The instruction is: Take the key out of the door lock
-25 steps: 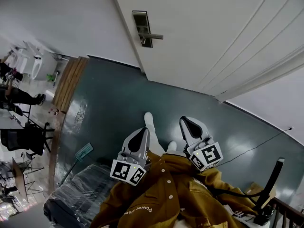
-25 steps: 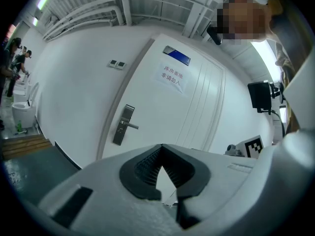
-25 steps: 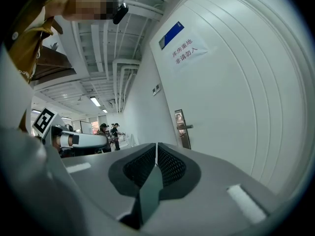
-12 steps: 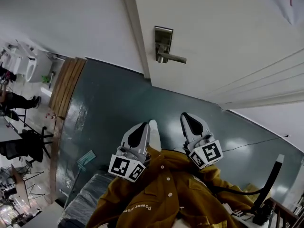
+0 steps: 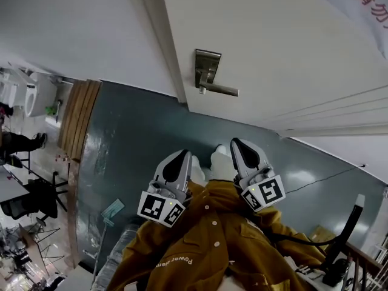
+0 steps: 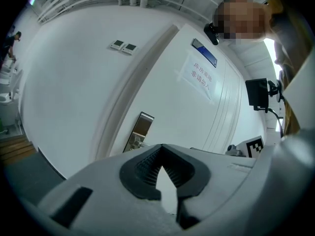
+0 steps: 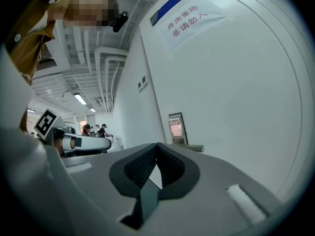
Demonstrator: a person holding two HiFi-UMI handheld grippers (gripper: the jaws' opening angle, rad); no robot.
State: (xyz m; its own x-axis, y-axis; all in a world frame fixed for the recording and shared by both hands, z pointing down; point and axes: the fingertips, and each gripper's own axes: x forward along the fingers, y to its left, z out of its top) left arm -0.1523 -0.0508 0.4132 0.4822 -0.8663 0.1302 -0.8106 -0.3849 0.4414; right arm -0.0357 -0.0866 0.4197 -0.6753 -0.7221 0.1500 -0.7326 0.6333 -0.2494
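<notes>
A brushed-metal lock plate (image 5: 207,69) with a lever handle (image 5: 219,90) sits near the left edge of the white door (image 5: 285,53). A small stub (image 5: 202,91) under the lever's base may be the key; it is too small to tell. My left gripper (image 5: 180,156) and right gripper (image 5: 237,143) are held low, close to the person's mustard jacket and well short of the lock. Both are shut with nothing in them. The lock plate (image 6: 140,131) shows above the left gripper (image 6: 160,150). Beyond the right gripper (image 7: 156,148), the plate (image 7: 176,127) and lever (image 7: 190,147) show too.
The floor (image 5: 139,138) is dark green, and a white wall (image 5: 79,29) stands left of the door frame. A paper sign (image 7: 189,17) is stuck high on the door. Chairs and people (image 5: 24,162) are far left. A black stand (image 5: 345,235) and cable lie at the lower right.
The head view has swung, so the lock plate now sits lower in the picture and looks larger. Both grippers stay low by the jacket, the left one risen slightly.
</notes>
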